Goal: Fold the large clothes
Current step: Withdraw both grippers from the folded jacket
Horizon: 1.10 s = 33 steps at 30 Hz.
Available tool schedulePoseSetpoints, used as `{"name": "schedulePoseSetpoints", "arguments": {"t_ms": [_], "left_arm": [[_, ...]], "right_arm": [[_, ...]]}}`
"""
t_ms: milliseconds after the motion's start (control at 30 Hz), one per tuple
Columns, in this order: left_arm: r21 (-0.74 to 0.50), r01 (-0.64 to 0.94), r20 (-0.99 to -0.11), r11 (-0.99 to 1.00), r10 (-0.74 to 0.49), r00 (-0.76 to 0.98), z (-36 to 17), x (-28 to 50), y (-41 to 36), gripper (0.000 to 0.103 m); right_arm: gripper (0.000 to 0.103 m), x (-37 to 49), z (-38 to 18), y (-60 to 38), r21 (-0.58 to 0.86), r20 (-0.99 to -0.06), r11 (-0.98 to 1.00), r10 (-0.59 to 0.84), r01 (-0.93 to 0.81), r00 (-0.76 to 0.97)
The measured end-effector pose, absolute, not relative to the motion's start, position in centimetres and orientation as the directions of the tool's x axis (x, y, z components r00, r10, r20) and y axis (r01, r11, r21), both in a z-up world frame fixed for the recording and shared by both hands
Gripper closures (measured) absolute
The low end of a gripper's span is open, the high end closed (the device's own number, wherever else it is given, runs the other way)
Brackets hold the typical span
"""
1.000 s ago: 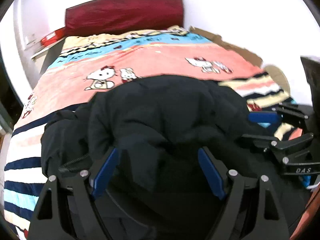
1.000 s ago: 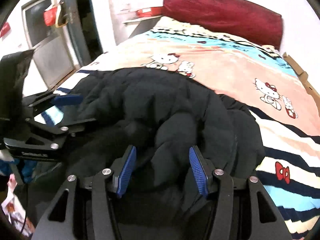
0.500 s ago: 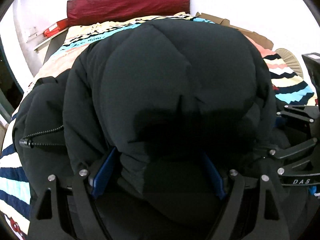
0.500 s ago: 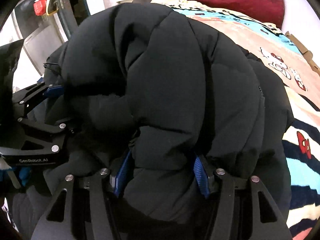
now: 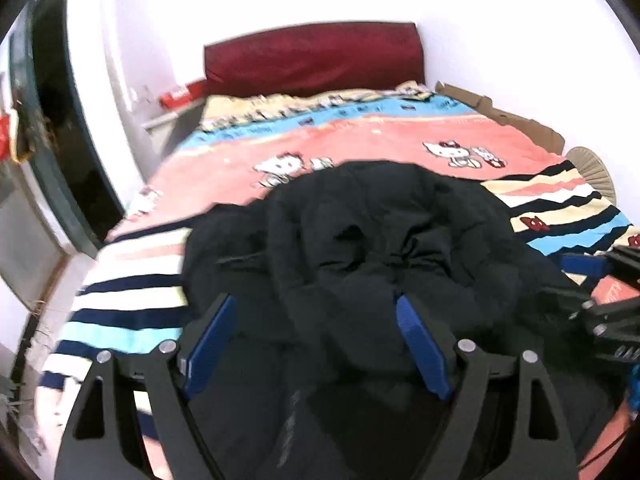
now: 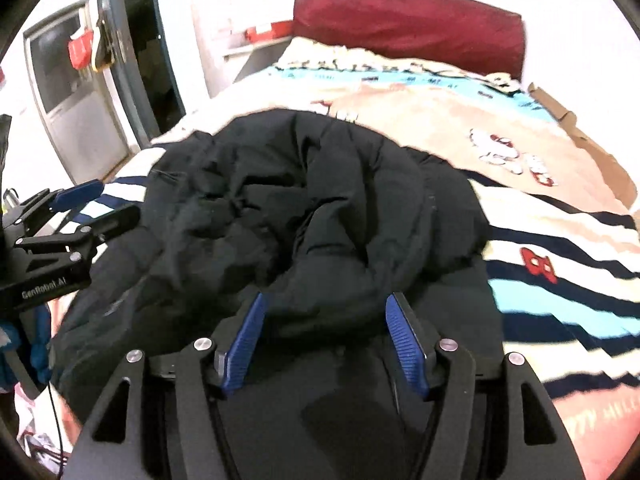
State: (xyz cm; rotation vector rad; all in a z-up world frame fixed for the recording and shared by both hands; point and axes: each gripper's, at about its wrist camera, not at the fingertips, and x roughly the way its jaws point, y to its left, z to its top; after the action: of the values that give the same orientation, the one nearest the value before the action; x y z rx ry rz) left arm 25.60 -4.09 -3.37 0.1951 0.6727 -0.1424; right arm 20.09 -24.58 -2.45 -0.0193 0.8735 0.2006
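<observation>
A black puffer jacket (image 5: 384, 240) lies bunched in a heap on the bed's near end; it also shows in the right wrist view (image 6: 304, 200). My left gripper (image 5: 316, 312) stands open, its blue pads (image 5: 420, 344) around the jacket's near edge, holding nothing that I can see. My right gripper (image 6: 324, 316) is also open, with a thick fold of the jacket lying between its blue pads (image 6: 404, 344). Each gripper shows in the other's view, the right one at the left wrist view's right edge (image 5: 600, 292), the left one at the right wrist view's left edge (image 6: 68, 216).
The bed has a striped cartoon-cat blanket (image 5: 360, 140) and a dark red headboard cushion (image 5: 316, 56). A white wall and dark door frame (image 5: 60, 140) stand to the left. Brown cardboard (image 5: 520, 124) lines the bed's right side.
The jacket was lifted high, filling both views half a second ago; now it has dropped back onto the bed in a heap. Both grippers have pulled back slightly.
</observation>
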Motion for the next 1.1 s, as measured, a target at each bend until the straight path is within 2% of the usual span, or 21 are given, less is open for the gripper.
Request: {"name": "schedulePoseSetpoints", "arguments": {"t_ms": [200, 400, 800, 967, 1100], "left_arm": [[0.177, 0.140, -0.558, 0.974, -0.018, 0.829, -0.3, 18.8, -1.3, 0.021], [0.164, 0.090, -0.538, 0.982, 0.012, 0.843, -0.1, 13.5, 1.0, 0.021], [0.150, 0.035, -0.543, 0.988, 0.053, 0.838, -1.4, 9.0, 3.7, 0.021], [0.132, 0.005, -0.574, 0.991, 0.072, 0.816, -2.7, 9.6, 5.4, 0.021], [0.115, -0.019, -0.605, 0.993, 0.085, 0.791, -4.3, 10.4, 6.5, 0.021]], "right_arm": [[0.038, 13.9, 1.1, -25.8, 0.071, -0.725, 0.986, 0.156, -0.153, 0.671], [0.036, 9.3, 2.1, -27.5, 0.074, -0.710, 0.991, 0.129, -0.109, 0.692], [0.031, 5.6, 0.0, -31.1, 0.126, -0.728, 0.992, 0.102, -0.014, 0.678], [0.022, 5.2, -1.2, -32.5, 0.130, -0.745, 0.991, 0.078, 0.029, 0.662], [0.019, 5.5, -2.4, -34.0, 0.133, -0.765, 0.989, 0.056, 0.072, 0.641]]}}
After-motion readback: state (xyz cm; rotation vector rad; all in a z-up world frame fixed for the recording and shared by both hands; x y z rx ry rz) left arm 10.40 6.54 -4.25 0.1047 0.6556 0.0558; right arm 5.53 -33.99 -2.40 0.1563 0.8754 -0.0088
